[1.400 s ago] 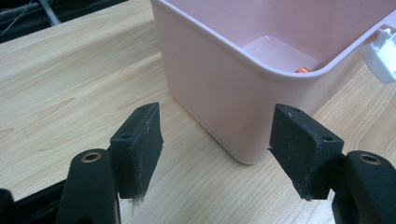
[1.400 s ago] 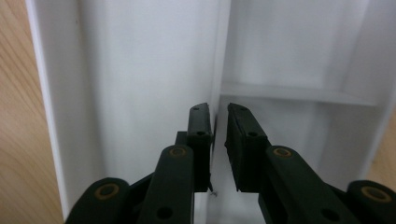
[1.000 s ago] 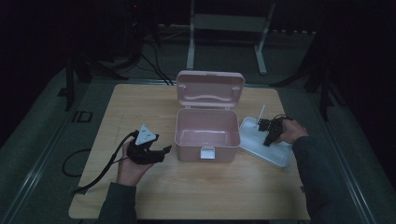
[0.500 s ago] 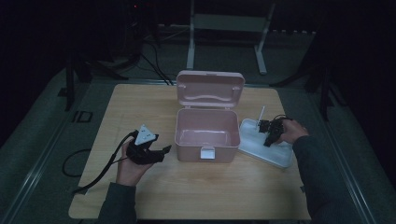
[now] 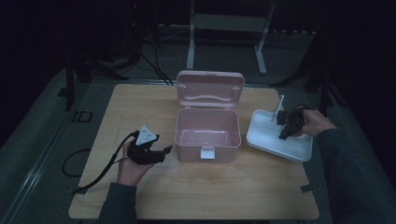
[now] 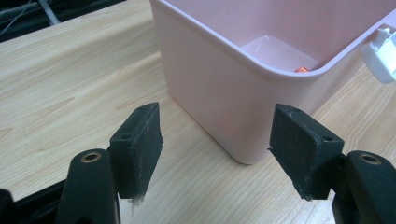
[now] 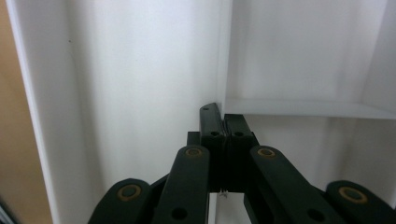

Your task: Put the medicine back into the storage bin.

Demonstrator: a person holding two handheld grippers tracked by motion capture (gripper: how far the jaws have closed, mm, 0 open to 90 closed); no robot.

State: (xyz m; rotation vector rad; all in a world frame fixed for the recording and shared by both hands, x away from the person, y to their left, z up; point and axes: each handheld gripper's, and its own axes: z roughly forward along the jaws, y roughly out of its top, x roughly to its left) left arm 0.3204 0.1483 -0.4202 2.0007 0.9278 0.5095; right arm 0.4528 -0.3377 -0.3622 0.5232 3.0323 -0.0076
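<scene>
- Between the earlier high view and this one, little has shifted: the right claw [image 5: 283, 136] has just finished closing over the white tray, and the left claw has kept its place.
- Left of the scene, the left claw [image 5: 164, 152] rests low over the pale wooden worktop [image 5: 116, 107], held in the person's left hand [image 5: 131, 167], with its black cable trailing off toward the near left edge.
- Its jaws stand apart with nothing between them; in the left gripper view they frame the near left corner of the box without touching it.
- At the middle of the worktop stands the pink rectangular plastic box [image 5: 208, 134], its hinged lid [image 5: 210, 88] raised upright at the far side and a white latch [image 5: 207, 152] on its near wall.
- That box looks bare inside in the high view; the left gripper view shows a small orange glint [image 6: 299, 69] at its floor, too small to identify.
- Right of the box, just beside it, lies the white shallow rectangular plastic tray [image 5: 266, 133], set at a slant on the worktop.
- Over this tray the right claw is held in the person's right hand [image 5: 312, 123], pointing down toward the tray's inside.
- Its jaws are pressed together; the right gripper view shows them against the tray's white wall [image 7: 140, 70], and whether something thin is pinched between them cannot be told.
</scene>
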